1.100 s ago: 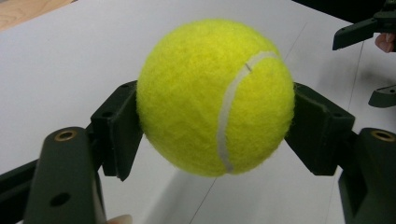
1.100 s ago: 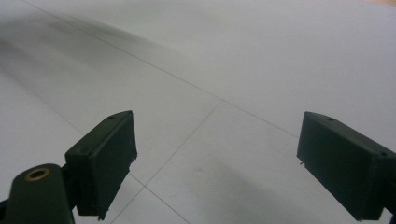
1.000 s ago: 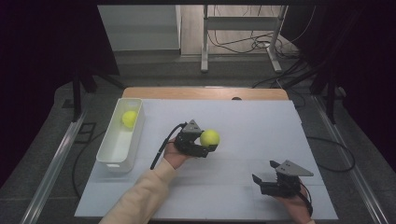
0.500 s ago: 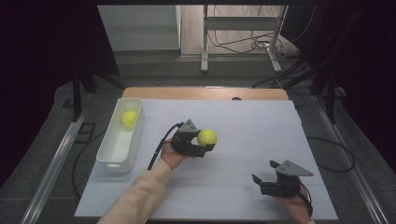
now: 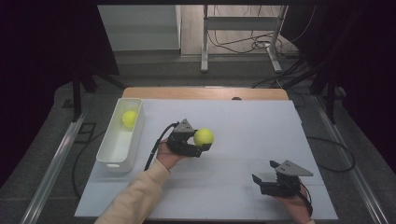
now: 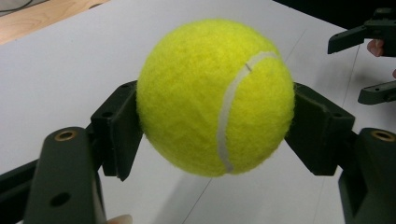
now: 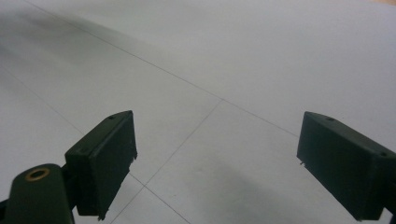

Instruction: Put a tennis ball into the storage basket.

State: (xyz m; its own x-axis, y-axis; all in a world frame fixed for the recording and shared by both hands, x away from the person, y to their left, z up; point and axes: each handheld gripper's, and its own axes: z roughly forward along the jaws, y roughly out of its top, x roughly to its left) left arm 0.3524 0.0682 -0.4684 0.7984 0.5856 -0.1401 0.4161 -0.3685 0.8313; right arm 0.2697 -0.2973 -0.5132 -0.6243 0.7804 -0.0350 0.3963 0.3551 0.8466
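Note:
A yellow tennis ball [image 5: 203,136] hangs a little above the white table top [image 5: 243,121], near its middle. My left gripper [image 5: 201,141] is shut on it, and a hand in a cream sleeve holds that gripper. In the left gripper view the ball [image 6: 215,95] is clamped between both black pads [image 6: 116,130], with the table below. A second tennis ball [image 5: 129,117] lies in the far end of the white bin [image 5: 112,156] at the table's left. My right gripper [image 5: 263,171] rests low near the front right, open with nothing in it. Bare table shows between its fingers [image 7: 107,158].
The white sheet leaves a wooden strip [image 5: 205,92] of the table bare at the far edge. Cables and a metal stand's legs [image 5: 243,42] are on the floor beyond. Metal rails [image 5: 51,163] run along both sides of the table. The right gripper [image 6: 369,60] shows far off in the left gripper view.
The left gripper has drifted slightly to the left with the ball held in it. The right gripper has stayed in place.

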